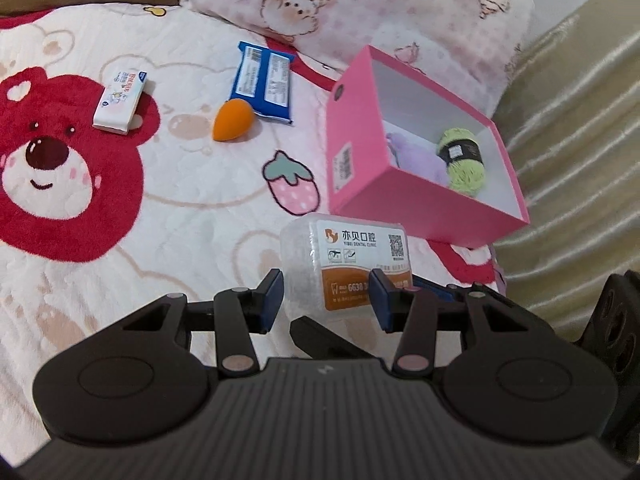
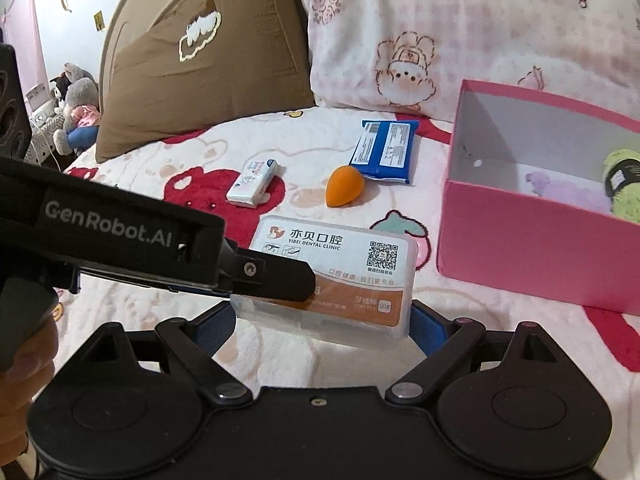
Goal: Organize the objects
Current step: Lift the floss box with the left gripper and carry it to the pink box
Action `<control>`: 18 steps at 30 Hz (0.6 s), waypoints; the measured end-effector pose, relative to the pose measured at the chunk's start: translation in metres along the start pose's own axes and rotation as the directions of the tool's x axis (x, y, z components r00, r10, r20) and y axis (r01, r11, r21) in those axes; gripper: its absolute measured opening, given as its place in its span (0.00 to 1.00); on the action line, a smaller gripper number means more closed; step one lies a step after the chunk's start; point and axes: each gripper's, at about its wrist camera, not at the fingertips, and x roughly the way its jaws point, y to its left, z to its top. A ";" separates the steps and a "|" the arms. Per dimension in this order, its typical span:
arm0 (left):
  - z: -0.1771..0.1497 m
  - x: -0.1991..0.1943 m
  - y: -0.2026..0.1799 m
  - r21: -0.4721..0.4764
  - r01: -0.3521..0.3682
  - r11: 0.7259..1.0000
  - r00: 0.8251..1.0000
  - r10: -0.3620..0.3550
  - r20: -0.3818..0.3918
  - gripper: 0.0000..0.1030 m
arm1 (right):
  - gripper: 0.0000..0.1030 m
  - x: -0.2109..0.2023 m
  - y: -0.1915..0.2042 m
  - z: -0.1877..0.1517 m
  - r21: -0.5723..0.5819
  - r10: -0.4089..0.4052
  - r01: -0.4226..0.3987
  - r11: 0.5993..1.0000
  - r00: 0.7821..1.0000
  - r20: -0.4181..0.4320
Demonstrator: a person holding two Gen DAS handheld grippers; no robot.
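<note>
Both claws (image 1: 326, 300) (image 2: 322, 322) gripping floss box (image 1: 344, 264) over bear-print bed (image 1: 180, 208); pillows (image 2: 208, 64) lining back, pink box (image 1: 420, 200) sitting right.

left claw (image 1: 326, 300): matte black body, ribbed top plate, two rounded lobes with oval recesses
left claw linkages: black bars on silver and pinkish round pivot pins
left claw pads (image 1: 272, 300): dark blue, rectangular
right claw (image 2: 322, 320): same black build, blue pads, small screw in the plate
side marking: white "GenRobot.AI" lettering, cross-head screw
</note>
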 end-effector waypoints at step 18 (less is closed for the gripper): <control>0.000 -0.020 -0.067 0.087 0.025 0.996 0.999 -0.023 -0.024 0.45 | 0.91 -0.056 -0.010 0.014 -0.050 -0.087 0.085 0.995 0.995 -0.049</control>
